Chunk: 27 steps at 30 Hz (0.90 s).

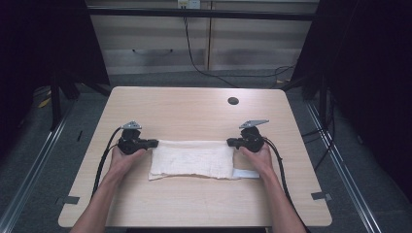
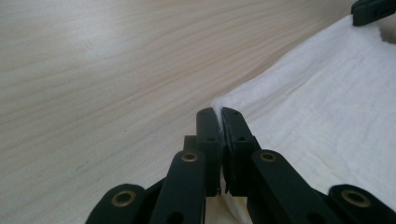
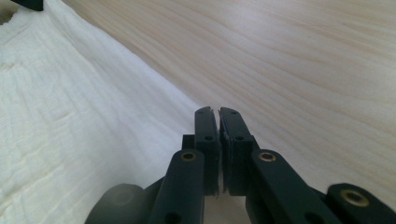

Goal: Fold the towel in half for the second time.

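A white cloth (image 1: pixel 192 159), folded into a long rectangle, lies flat on the near half of the pale wooden worktop (image 1: pixel 194 109), its long sides running left to right, with a narrow strip of it sticking out at the near right corner. The left tool (image 1: pixel 153 143) meets the cloth's far left corner; in the left gripper view its two black jaws are pressed together with a thin edge of the white cloth (image 2: pixel 327 102) pinched between them at that corner. The right tool (image 1: pixel 230 142) meets the far right corner, and in the right gripper view its jaws stand closed to a sliver at the cloth's (image 3: pixel 70 121) edge, with a thin pale layer seeming to sit in the slit, so it appears to grip the fabric too. The person's left hand (image 1: pixel 124 160) and right hand (image 1: pixel 257 158) hold the tools from the near side, forearms coming in from the bottom of the high view, and a black cable trails back from each tool. A small round dark hole (image 1: pixel 233 101) sits in the worktop towards its far right. Beyond the worktop, grey floor and pale cabinet fronts (image 1: pixel 160 43) are visible.
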Tool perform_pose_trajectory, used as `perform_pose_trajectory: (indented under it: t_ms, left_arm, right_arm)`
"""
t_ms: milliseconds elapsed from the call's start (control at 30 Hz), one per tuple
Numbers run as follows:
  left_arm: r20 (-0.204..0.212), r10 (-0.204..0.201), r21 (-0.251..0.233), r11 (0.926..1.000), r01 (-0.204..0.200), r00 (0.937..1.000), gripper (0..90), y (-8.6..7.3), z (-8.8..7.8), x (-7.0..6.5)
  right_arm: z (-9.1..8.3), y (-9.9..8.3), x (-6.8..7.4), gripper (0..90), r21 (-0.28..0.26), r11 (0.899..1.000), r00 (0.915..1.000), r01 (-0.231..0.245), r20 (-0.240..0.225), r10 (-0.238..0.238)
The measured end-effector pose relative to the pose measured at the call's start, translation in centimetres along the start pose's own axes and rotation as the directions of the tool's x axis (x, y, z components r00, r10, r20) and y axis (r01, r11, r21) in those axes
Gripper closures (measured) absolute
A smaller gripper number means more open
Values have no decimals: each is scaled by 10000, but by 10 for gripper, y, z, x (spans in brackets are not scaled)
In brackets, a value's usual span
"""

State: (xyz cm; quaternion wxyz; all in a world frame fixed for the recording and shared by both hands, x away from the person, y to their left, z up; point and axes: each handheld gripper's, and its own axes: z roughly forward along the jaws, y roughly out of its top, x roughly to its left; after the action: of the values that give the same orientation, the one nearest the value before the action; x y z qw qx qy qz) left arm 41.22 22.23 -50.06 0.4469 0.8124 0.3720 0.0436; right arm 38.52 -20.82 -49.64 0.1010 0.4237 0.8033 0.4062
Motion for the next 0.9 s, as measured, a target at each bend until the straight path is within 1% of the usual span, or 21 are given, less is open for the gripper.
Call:
perform_pose_trajectory:
  t_ms: [67,100,133,233,267,300,333,367,433,500,533,567,600,667,700,733,767,833,900]
  left_arm:
    - [28,4,-24,10000,-4,10000,868,1,1,-1]
    - [53,86,4,10000,-86,9999,868,2,2,-2]
    - [105,58,-32,10000,-58,9999,868,3,3,-3]
    - [124,139,-116,9998,-137,9998,867,6,5,-6]
    - [113,170,-151,9997,-168,9998,866,8,5,-7]
    - [199,202,-169,9997,-199,9996,865,9,5,-8]
    - [176,302,-147,9994,-299,9994,865,11,5,-9]
    - [207,310,-162,9994,-307,9993,865,13,4,-10]
    - [221,327,-204,9993,-323,9992,864,17,3,-11]
    - [180,362,-389,9986,-354,9992,863,22,1,-12]
    - [186,345,-404,9986,-337,9992,862,25,0,-12]
    - [193,272,-515,9983,-262,9994,862,27,0,-12]
    - [143,313,-554,9980,-304,9994,861,31,0,-11]
    - [170,211,-741,9971,-198,9996,861,36,-1,-11]
    - [98,298,-813,9963,-289,9995,861,38,-3,-12]
    - [133,366,-933,9950,-352,9992,861,40,-4,-13]
    - [100,448,-979,9942,-437,9989,860,41,-5,-15]
    - [82,574,-828,9950,-566,9983,857,40,-5,-16]
    - [81,514,-817,9954,-506,9986,854,36,-6,-14]
  right_arm:
    - [-2,1,-2,862,3,10000,9999,76,98,-76]
    - [-3,1,-3,862,-5,10000,9999,45,98,-45]
    - [-5,1,-4,862,3,10000,9999,24,140,-24]
    - [-10,3,-5,861,-136,9998,9997,131,222,-128]
    - [-11,4,-5,861,-188,9998,9997,94,246,-90]
    - [-13,5,-5,861,-232,9996,9996,138,252,-132]
    - [-14,5,-5,861,-244,9996,9994,170,294,-163]
    - [-15,6,-5,861,-275,9995,9995,128,287,-120]
    - [-17,7,-5,860,-340,9991,9992,234,338,-223]
    - [-20,10,-6,860,-294,9994,9992,199,355,-189]
    - [-21,11,-7,860,-409,9989,9990,220,390,-204]
    - [-23,13,-8,860,-476,9988,9992,142,378,-124]
    - [-24,14,-9,860,-596,9982,9992,81,388,-58]
    - [-26,18,-11,860,-713,9974,9991,80,429,-49]
    - [-27,20,-11,860,-742,9972,9990,93,443,-60]
    - [-28,21,-11,860,-817,9966,9989,112,460,-74]
    - [-29,22,-10,860,-850,9963,9988,147,473,-107]
    - [-30,22,-9,860,-803,9965,9987,232,469,-194]
    - [-29,21,-8,859,-752,9968,9987,252,451,-219]
